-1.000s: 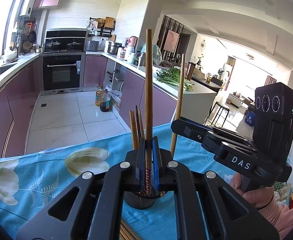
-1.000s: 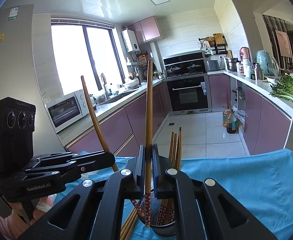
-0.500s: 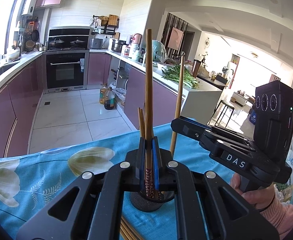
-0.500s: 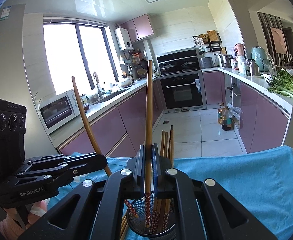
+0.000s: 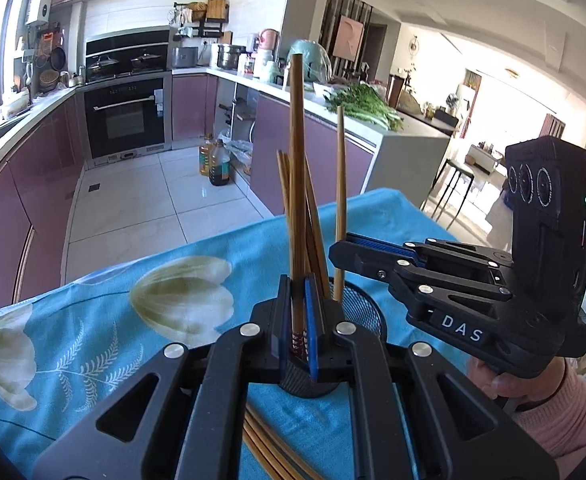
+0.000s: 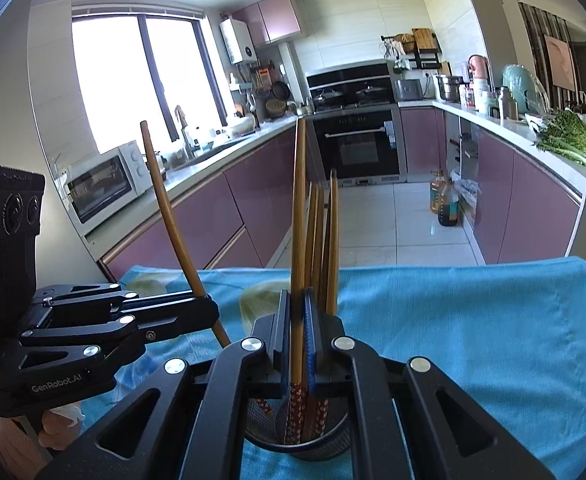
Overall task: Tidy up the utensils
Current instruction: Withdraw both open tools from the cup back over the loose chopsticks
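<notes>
Over a blue flowered tablecloth (image 5: 93, 320), two hand-held grippers are poised above a black mesh cup (image 6: 325, 446) that stands upright on the cloth. The left gripper (image 5: 299, 320) is seen with its jaws pressed nearly together on a single wooden chopstick (image 5: 296, 184), which is held upright low on its length, just above the patterned end. The right gripper (image 6: 297, 344) is likewise closed on its own chopstick (image 6: 299, 232), whose patterned end is seen reaching down inside the cup. Several more chopsticks (image 6: 325, 248) are already standing in the cup, leaning against each other. A loose bundle of chopsticks (image 5: 269, 456) is lying on the cloth near the cup's base.

Each chopstick is judged to be light, stiff and narrow, with a smooth lacquered look that may slip or pivot between flat pads. A hold near the lower third, as shown, is judged sound, since the tip is thereby steered into the cup. The cup itself looks light, so it could be tipped by a sideways push against its rim.
</notes>
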The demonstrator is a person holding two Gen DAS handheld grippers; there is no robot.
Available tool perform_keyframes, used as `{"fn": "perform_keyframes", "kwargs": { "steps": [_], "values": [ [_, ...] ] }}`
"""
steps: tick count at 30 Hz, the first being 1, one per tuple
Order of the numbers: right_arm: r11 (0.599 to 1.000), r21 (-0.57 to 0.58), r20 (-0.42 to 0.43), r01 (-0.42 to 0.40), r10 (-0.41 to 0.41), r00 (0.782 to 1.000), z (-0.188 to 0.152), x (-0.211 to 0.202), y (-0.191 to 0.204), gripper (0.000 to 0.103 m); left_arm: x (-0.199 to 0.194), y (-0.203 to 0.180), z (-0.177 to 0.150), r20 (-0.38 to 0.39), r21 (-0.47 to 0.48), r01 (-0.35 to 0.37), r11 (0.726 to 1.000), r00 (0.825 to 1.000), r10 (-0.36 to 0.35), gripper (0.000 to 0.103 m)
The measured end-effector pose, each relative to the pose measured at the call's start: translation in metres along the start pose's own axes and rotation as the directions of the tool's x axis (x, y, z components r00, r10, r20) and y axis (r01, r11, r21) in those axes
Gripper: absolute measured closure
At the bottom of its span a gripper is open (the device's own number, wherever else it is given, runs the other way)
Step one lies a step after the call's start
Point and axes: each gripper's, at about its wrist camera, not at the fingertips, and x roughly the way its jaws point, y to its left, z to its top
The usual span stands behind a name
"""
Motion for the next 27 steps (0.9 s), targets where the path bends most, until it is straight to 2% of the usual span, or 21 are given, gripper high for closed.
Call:
{"fn": "perform_keyframes", "kwargs": {
  "steps": [2,6,9,12,16,19,22,27],
  "values": [
    [1.000,0.008,-0.016,0.008,-0.007,1.000,-0.002,0.003,-0.002,0.095,0.007,0.001,-0.002,-0.029,0.004,0.018,1.000,0.999,-0.018,0.095],
    [0.999,0.026,-0.024,0.018,-0.018,1.000,-0.004,0.004,-0.008,0.095,0.014,0.005,-0.005,-0.045,-0.013,0.009,1.000,0.999,-0.010,0.091],
    [0.999,0.031,-0.018,0.013,-0.013,1.000,-0.006,-0.002,-0.009,0.095,0.007,0.006,-0.007,-0.024,-0.018,0.002,1.000,1.000,-0.002,0.091],
    [1.000,0.028,-0.004,-0.006,0.006,1.000,-0.008,-0.011,-0.007,0.093,-0.007,0.009,-0.011,0.019,-0.026,-0.025,0.999,0.999,0.026,0.084],
    [0.999,-0.017,0.020,-0.049,0.049,0.999,-0.016,-0.032,0.003,0.084,-0.029,0.014,-0.025,0.069,-0.032,-0.056,0.998,0.996,0.058,0.072],
    [0.993,-0.069,0.016,-0.099,0.101,0.995,-0.027,-0.046,0.016,0.075,-0.040,0.021,-0.042,0.072,-0.037,-0.087,0.995,0.993,0.090,0.070],
    [0.985,-0.099,-0.036,-0.140,0.137,0.990,-0.042,-0.046,0.029,0.073,-0.043,0.030,-0.066,0.034,-0.053,-0.113,0.992,0.993,0.115,0.068],
    [0.981,-0.079,-0.180,-0.176,0.159,0.971,-0.079,-0.017,0.038,0.073,-0.031,0.045,-0.105,-0.058,-0.084,-0.152,0.985,0.987,0.148,0.067]
  ]
}}
